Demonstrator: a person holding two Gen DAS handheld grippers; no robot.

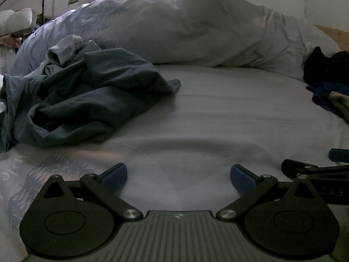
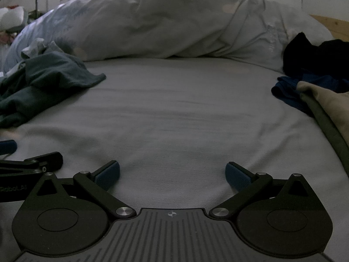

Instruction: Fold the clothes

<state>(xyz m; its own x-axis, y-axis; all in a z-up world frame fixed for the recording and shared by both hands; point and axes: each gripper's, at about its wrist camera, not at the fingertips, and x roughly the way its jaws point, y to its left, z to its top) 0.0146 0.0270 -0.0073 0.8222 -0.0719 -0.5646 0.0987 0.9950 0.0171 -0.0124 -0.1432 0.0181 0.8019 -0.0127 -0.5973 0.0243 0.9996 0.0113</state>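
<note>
Two tools rested low on the bed [image 2: 174, 113], side by side, and both were spread wide with nothing between their blue pads. The left tool [image 1: 178, 176] and the right tool [image 2: 172, 172] each faced the bare middle of the sheet, which looked like the space kept free for folding.

Taking that bare patch as the landmark: to its left lay a crumpled dark teal garment [image 1: 87, 100], heaped with a paler checked piece [image 1: 65, 48] on its far side. None of it was flattened, so the heap probably awaited folding. To the right of the patch sat a black garment [image 2: 316, 56], with a blue garment [image 2: 288, 91] and a beige garment [image 2: 327, 104] nearer the tool; whether those were folded I could not tell. Beyond the patch a bunched duvet [image 2: 163, 21] was pushed back, likely to clear room.

No basket, drawer or other container showed in either view; the clothes lay straight on the sheet.
</note>
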